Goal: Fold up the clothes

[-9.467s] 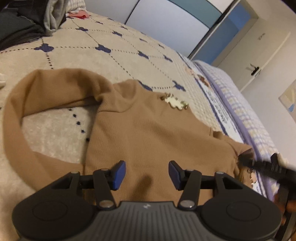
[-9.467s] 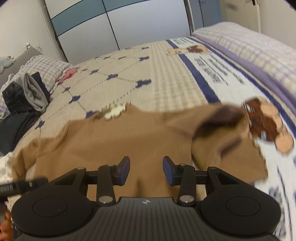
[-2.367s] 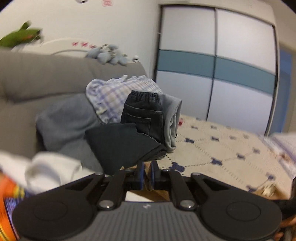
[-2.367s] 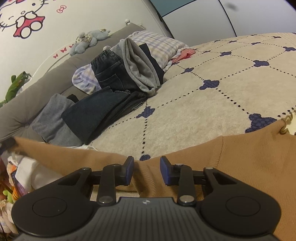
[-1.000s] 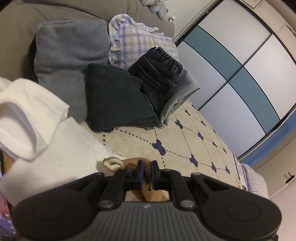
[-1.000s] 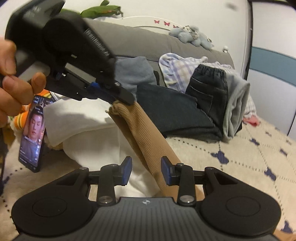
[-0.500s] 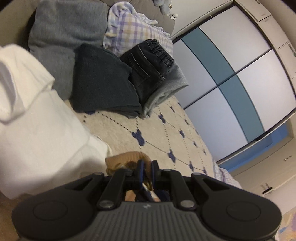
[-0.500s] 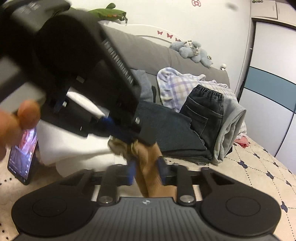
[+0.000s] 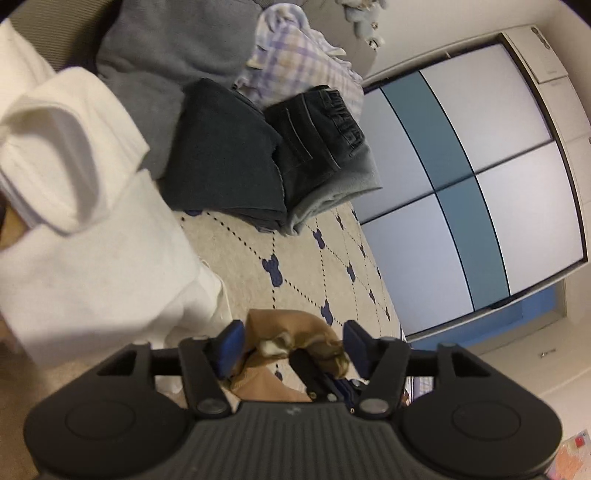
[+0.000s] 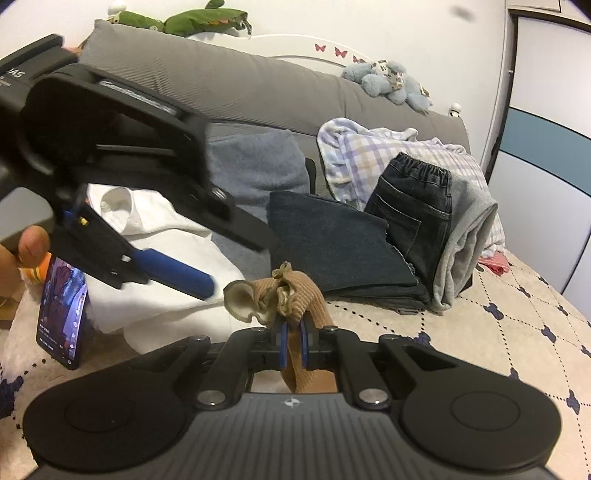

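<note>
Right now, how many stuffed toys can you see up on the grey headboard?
2: a green plush toy at the headboard's left end, and a blue plush toy lying further right along its top. Others may be hidden behind the left gripper.

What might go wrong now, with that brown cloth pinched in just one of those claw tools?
1. The right gripper pinches only a bunched tip of the brown garment, so the cloth may slip out.
2. The left gripper is opening with the bunch between its pads, which no longer press it; one pad may snag it.
3. The phone leans beside the white clothes; a swinging sleeve might topple it.
</note>
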Tool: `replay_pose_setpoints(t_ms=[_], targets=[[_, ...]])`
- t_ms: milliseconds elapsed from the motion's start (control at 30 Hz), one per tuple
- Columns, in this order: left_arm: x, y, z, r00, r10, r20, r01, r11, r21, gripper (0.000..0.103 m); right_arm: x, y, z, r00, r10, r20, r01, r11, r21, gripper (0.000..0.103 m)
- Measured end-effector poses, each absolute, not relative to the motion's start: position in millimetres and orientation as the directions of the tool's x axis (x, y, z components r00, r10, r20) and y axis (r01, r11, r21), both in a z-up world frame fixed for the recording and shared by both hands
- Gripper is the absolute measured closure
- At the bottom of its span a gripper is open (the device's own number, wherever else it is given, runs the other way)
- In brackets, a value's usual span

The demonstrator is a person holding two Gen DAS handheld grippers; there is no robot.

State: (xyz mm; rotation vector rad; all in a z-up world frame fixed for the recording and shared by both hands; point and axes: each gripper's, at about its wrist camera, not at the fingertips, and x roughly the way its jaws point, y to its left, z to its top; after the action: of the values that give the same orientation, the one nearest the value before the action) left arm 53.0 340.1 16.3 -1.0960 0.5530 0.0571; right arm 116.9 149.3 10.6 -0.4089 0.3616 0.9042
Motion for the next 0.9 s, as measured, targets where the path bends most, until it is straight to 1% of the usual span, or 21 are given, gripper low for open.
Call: replay_pose_setpoints(t_ms=[33, 100, 167, 300, 400, 500, 533, 567, 600, 633, 667, 700, 767, 833, 900], targets=[[54, 340, 14, 0.856, -0.255, -0.449, -0.307, 0.448, -0.84, 0.036, 117, 150, 12, 0.567, 0.677, -0.47, -0.813, 0.55, -0.188, 0.095], [56, 339, 10, 0.849, -0.327, -0.416, -0.277, 0.394, -0.876, 0.036, 118, 152, 13, 0.571, 0.664, -0.483, -0.81, 0.552, -0.199, 0.095], [58, 335, 10, 0.849, -0.362, -0.385, -0.247, 0.371, -0.895, 0.034, 118, 155, 13, 0.571, 0.654, -0.496, -0.809, 0.551, -0.205, 0.095], [64, 325, 7, 0.848, -0.318, -0.425, -0.283, 0.407, -0.868, 0.033, 116, 156, 18, 0.543, 0.668, -0.509, -0.825, 0.538, -0.173, 0.095], [66, 325, -3, 0.861, -0.306, -0.407, -0.292, 0.358, -0.887, 0.033, 113, 156, 21, 0.541, 0.665, -0.516, -0.824, 0.542, -0.166, 0.095], [64, 325, -9, 0.879, -0.26, -0.399, -0.308, 0.328, -0.893, 0.035, 111, 155, 22, 0.518, 0.673, -0.528, -0.835, 0.532, -0.141, 0.095], [64, 326, -11, 0.885, -0.241, -0.398, -0.314, 0.322, -0.893, 0.039, 110, 155, 22, 0.511, 0.675, -0.532, -0.839, 0.527, -0.136, 0.095], [64, 327, -12, 0.889, -0.228, -0.397, -0.317, 0.32, -0.893, 0.046, 109, 155, 22, 0.503, 0.678, -0.536, -0.843, 0.521, -0.132, 0.095], [65, 329, -13, 0.891, -0.219, -0.396, -0.318, 0.319, -0.893, 0.051, 107, 155, 22, 0.496, 0.682, -0.538, -0.847, 0.516, -0.127, 0.095], [66, 330, -13, 0.893, -0.217, -0.395, -0.317, 0.322, -0.892, 0.061, 106, 155, 22, 0.489, 0.685, -0.54, -0.851, 0.511, -0.121, 0.095], [66, 332, -14, 0.892, -0.22, -0.395, -0.313, 0.328, -0.891, 0.068, 105, 155, 22, 0.482, 0.689, -0.541, -0.854, 0.507, -0.116, 0.095], [67, 332, -14, 0.892, -0.223, -0.394, -0.309, 0.336, -0.89, 0.071, 104, 156, 21, 0.476, 0.69, -0.544, -0.856, 0.506, -0.108, 0.095], [68, 333, -10, 0.888, -0.215, -0.408, -0.307, 0.383, -0.871, 0.084, 105, 157, 18, 0.466, 0.691, -0.552, -0.858, 0.506, -0.09, 0.095], [71, 333, 0, 0.874, -0.17, -0.454, -0.324, 0.492, -0.808, 0.092, 105, 158, 15, 0.436, 0.7, -0.565, -0.869, 0.492, -0.061, 0.095], [74, 333, 9, 0.852, -0.125, -0.508, -0.331, 0.623, -0.709, 0.093, 104, 156, 13, 0.389, 0.716, -0.58, -0.884, 0.467, -0.018, 0.095]])
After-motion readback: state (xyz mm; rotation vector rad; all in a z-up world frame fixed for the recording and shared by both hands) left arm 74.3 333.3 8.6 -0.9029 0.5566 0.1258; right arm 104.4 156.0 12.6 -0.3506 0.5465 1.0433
